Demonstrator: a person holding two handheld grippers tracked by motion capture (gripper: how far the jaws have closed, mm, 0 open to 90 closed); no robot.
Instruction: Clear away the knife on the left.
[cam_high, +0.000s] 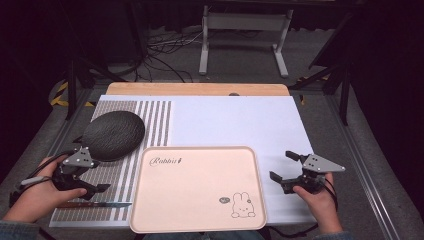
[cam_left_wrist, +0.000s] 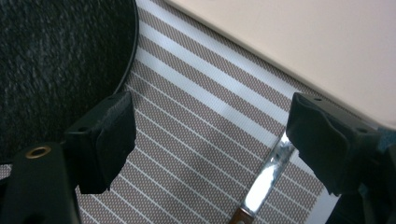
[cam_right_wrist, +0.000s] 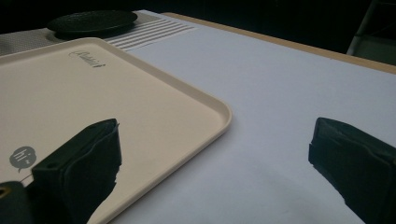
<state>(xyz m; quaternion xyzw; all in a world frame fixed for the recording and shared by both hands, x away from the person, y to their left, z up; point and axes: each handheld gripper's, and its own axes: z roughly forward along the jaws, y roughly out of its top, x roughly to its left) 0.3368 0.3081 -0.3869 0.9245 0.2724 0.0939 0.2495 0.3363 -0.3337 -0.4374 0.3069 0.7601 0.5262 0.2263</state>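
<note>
Knife (cam_high: 95, 204) on striped mat, left claw (cam_high: 95, 190) open above it, right claw (cam_high: 285, 167) open

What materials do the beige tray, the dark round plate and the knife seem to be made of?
The beige rectangular tray with the rabbit print looks like matte plastic: smooth, with a moulded rounded rim. The dark round plate has a rough, speckled surface, perhaps stoneware or textured melamine. The knife has a shiny, reflective blade, likely steel, and a brown handle, possibly wood.

The tray (cam_high: 200, 187) reads "Rabbit" and, in a bubble, "hi".
</note>
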